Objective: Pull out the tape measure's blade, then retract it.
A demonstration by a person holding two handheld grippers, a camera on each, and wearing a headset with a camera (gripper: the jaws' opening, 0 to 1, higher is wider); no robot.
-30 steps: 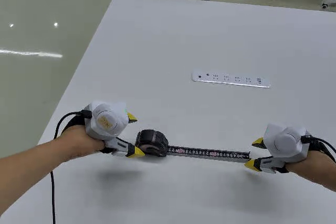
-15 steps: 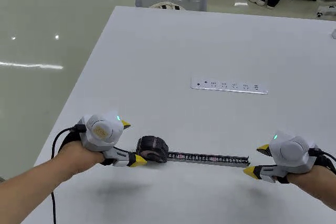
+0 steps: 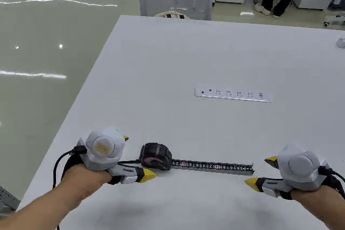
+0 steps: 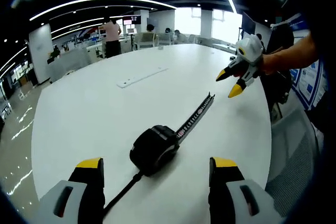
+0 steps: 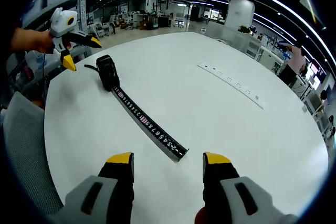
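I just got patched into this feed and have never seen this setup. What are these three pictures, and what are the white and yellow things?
There is no robot here: a person holds a two-jaw gripper in each hand. The wide picture comes from a headset camera looking down at the white table. The two round ones come from cameras riding on the grippers. The left gripper and right gripper are both open and hold nothing. Between them lies a black tape measure, its blade pulled out flat toward the right gripper. A white power strip lies farther back.
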